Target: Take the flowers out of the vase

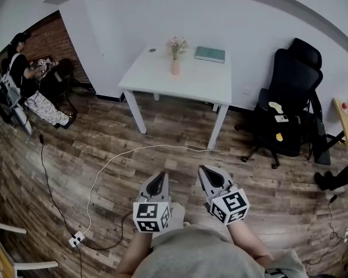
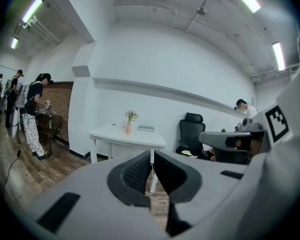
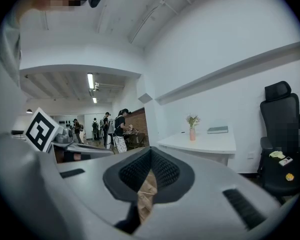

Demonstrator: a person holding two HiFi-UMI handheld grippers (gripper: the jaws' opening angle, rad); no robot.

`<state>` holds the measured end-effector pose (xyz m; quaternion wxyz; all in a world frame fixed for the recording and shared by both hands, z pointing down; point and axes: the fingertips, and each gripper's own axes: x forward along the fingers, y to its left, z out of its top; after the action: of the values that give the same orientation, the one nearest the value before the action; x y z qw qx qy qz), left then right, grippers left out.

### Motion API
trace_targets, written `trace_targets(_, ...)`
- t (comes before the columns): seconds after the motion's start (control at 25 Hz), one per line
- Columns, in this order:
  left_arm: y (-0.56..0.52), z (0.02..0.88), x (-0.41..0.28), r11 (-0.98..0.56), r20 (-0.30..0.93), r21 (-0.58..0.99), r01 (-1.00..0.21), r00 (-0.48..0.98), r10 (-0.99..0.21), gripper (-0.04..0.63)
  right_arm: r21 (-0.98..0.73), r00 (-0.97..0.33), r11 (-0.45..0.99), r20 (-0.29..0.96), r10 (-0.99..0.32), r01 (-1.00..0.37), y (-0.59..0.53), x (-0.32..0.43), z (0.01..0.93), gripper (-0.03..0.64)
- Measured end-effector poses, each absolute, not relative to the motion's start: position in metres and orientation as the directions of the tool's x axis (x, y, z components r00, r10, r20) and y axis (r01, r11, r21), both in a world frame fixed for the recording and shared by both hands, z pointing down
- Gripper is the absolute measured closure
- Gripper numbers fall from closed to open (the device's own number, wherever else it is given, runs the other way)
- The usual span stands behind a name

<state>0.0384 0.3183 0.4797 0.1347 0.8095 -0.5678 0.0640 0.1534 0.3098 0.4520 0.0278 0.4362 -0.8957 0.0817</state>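
Observation:
A pink vase (image 1: pixel 175 68) with pale flowers (image 1: pixel 177 44) stands near the back of a white table (image 1: pixel 191 86) across the room. Both grippers are held low in front of me, far from the table. My left gripper (image 1: pixel 158 177) and my right gripper (image 1: pixel 207 169) are shut with nothing between their jaws. The left gripper view shows the shut left gripper (image 2: pixel 152 153) pointing toward the table, with the vase (image 2: pixel 128 128) and flowers (image 2: pixel 131 115) small in the distance. In the right gripper view the right gripper (image 3: pixel 151 150) is shut, and the vase (image 3: pixel 192 134) stands beyond it.
A green book (image 1: pixel 210 54) lies on the table right of the vase. A black office chair (image 1: pixel 287 106) stands to the table's right. A white cable (image 1: pixel 133 152) runs across the wooden floor to a power strip (image 1: pixel 76 239). A person (image 1: pixel 23 80) stands at the far left.

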Motion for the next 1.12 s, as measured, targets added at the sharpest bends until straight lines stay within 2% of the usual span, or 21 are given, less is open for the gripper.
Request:
trace_targets(0.48,0.254,0.493,0.025,-0.310,0.280,0.166,-0.936,0.346,-0.895,0.572,-0.129,-0.605,0.591,0.155,-0.781,-0.796,0.240,0.144,0.465,0.601)
trace_targets(1.12,0.088,0.489,-0.032,-0.317,0.303,0.173,-0.933,0.357,-0.884,0.572,-0.112,-0.582,0.572,0.183,-0.792,-0.813,0.069,0.093,0.456,0.528)
